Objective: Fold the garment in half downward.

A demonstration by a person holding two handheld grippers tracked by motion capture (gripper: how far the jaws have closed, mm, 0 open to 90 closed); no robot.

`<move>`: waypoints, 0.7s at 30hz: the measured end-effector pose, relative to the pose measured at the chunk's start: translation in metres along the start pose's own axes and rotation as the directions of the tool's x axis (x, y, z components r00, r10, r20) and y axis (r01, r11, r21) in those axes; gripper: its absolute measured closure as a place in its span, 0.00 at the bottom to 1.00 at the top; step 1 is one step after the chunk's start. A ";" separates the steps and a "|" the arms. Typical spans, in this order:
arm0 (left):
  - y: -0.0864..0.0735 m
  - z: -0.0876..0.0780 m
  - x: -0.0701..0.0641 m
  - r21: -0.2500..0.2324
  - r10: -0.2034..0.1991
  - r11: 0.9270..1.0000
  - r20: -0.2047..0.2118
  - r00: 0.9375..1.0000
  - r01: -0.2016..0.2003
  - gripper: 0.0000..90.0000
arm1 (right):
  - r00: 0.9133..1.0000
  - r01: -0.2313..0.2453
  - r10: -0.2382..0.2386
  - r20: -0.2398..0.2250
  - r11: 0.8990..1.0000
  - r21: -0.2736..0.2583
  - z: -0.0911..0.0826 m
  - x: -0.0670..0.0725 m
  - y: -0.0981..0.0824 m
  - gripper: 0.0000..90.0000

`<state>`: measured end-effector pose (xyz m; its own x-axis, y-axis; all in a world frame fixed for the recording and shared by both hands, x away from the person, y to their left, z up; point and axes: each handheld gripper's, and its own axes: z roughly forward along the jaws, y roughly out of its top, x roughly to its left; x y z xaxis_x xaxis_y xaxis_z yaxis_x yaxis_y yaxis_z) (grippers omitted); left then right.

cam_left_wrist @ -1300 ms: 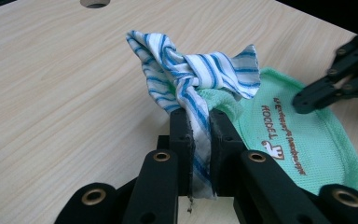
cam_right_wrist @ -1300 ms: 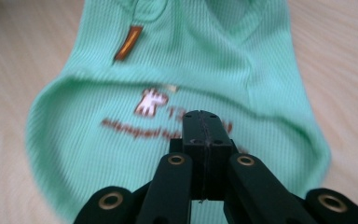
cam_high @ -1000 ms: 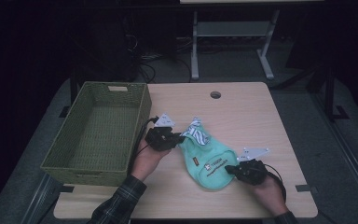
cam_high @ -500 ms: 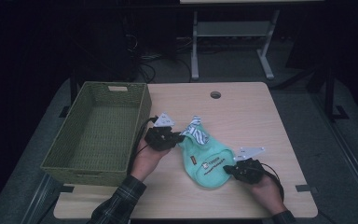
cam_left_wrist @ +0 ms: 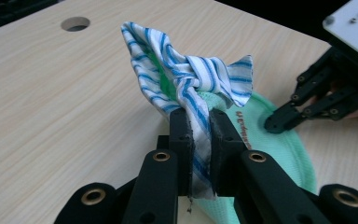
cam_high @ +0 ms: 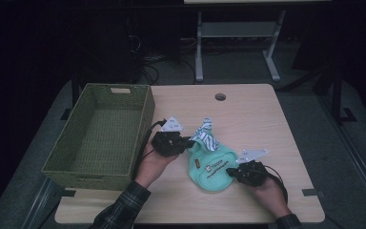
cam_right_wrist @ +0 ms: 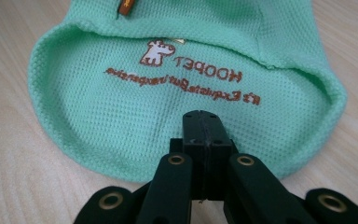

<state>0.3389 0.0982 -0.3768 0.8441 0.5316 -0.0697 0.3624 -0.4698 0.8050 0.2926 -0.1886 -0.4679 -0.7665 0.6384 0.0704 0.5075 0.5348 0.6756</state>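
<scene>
- A woven green basket [cam_high: 100,133] stands at the table's [cam_high: 267,119] left side; nothing lies in it that the high view shows; its right wall is just beside the left hand [cam_high: 155,162].
- The left gripper [cam_high: 183,143] sits right of the basket, pointing right toward the cloth; its cable [cam_high: 145,138] loops back along the basket wall; a grey plate [cam_high: 172,125] rides on top.
- In the left gripper view the left gripper [cam_left_wrist: 199,128] has its jaws nearly together, clamped on the striped collar [cam_left_wrist: 191,79]; a thin band of blue-and-white fabric is pinched between the pads [cam_left_wrist: 182,140] and bunches up above them into a knot-like fold.
- The garment [cam_high: 212,164] is a small mint-green piece lying flat on the table between the two grippers, near the front edge; its striped collar [cam_high: 207,133] lifts toward the left gripper; brown lettering and a little dog mark show on it [cam_right_wrist: 191,70] in the right gripper view.
- A round hole [cam_high: 220,97] is in the table, well behind the garment.
- The right gripper [cam_high: 231,172] comes in from the garment's right, held by the right hand [cam_high: 267,191]; its own grey plate [cam_high: 252,154] sits on top.
- In the right gripper view the right gripper [cam_right_wrist: 203,123] has its jaws fully together at the garment's rounded hem; the tips lie on the mesh fabric; whether a fold is pinched between them I cannot tell.
</scene>
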 end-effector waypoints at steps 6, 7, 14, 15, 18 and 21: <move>0.002 0.005 -0.010 0.021 0.041 0.999 0.030 0.999 -0.041 0.90 | 1.000 -0.004 0.004 -0.002 1.000 -0.003 0.001 -0.001 0.001 1.00; 0.002 0.006 -0.012 0.024 0.044 0.999 0.036 0.998 -0.045 0.90 | 1.000 -0.005 0.005 -0.003 1.000 -0.002 0.001 -0.001 0.001 1.00; 0.001 0.015 -0.023 0.044 0.063 0.997 0.065 0.996 -0.066 0.90 | 1.000 -0.005 0.005 -0.004 1.000 -0.004 0.002 -0.003 0.001 1.00; 0.000 0.017 -0.024 0.051 0.070 0.996 0.067 0.995 -0.074 0.90 | 1.000 -0.009 0.009 -0.004 1.000 -0.005 0.002 -0.003 0.001 1.00; -0.002 0.023 -0.029 0.064 0.078 0.995 0.079 0.994 -0.083 0.90 | 1.000 -0.006 0.006 0.017 1.000 -0.012 -0.001 -0.005 0.001 1.00; -0.004 0.029 -0.033 0.080 0.084 0.993 0.092 0.992 -0.092 0.90 | 0.999 -0.027 0.028 0.037 0.999 -0.035 -0.009 -0.012 -0.001 1.00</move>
<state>0.3212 0.0628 -0.3948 0.9044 0.4231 -0.0556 0.3140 -0.5714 0.7582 0.2979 -0.2017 -0.4627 -0.7367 0.6733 0.0621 0.5140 0.4980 0.6985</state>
